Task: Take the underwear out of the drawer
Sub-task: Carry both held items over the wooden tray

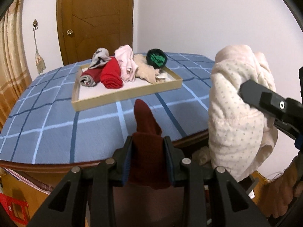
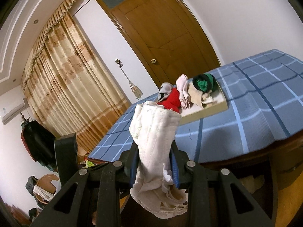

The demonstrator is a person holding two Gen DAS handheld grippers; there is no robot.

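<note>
My left gripper (image 1: 148, 141) is shut on a rolled dark red underwear (image 1: 146, 124), held upright above the near edge of the blue checked tabletop (image 1: 56, 128). My right gripper (image 2: 154, 151) is shut on a rolled cream white underwear (image 2: 157, 130); it also shows at the right of the left wrist view (image 1: 236, 109). A shallow beige tray (image 1: 121, 94) on the tabletop holds several rolled garments: red (image 1: 110, 75), pink, beige, grey and green-black (image 1: 157, 58). The drawer is out of sight below the table edge.
A wooden door (image 1: 94, 19) and white wall stand behind the table. Beige curtains (image 2: 62, 87) hang at the left. The table's brown wooden rim (image 1: 56, 165) runs just before my left gripper. Clutter and a basket (image 2: 45, 185) lie on the floor at the left.
</note>
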